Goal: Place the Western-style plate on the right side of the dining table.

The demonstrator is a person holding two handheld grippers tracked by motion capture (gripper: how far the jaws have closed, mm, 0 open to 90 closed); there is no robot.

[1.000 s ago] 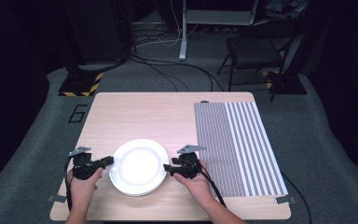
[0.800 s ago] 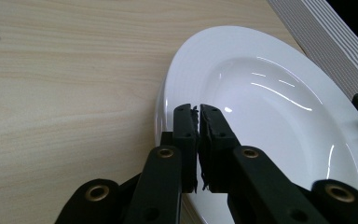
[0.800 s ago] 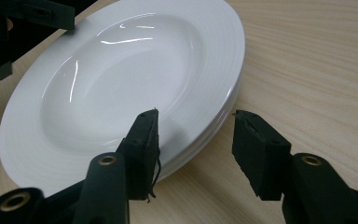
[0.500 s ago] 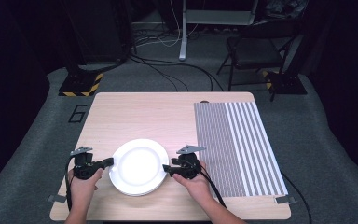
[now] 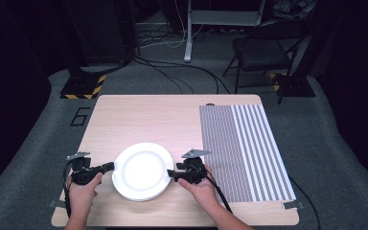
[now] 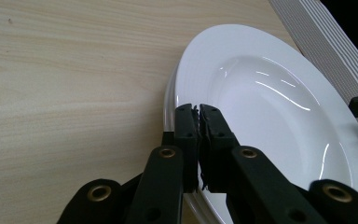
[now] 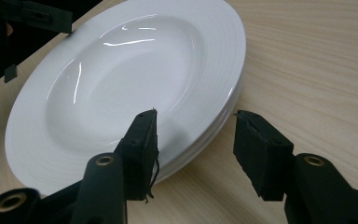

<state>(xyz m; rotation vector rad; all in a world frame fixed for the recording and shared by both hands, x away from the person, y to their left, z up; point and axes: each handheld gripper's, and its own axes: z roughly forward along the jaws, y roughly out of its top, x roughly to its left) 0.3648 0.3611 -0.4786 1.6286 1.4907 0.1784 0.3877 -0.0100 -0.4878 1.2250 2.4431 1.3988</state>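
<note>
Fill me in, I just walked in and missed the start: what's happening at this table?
A person holds a gripper in each hand at either side of a stack of white plates on the wooden table. The left gripper is pinched shut at the top plate's rim. The right gripper is open, straddling the opposite rim. A striped mat lies on the table's right side.

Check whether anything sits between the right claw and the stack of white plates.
Nothing visible does. The right claw is open, with one jaw over the rim of the white plates and the other over bare table beside them. The left claw is shut at the opposite rim.
</note>
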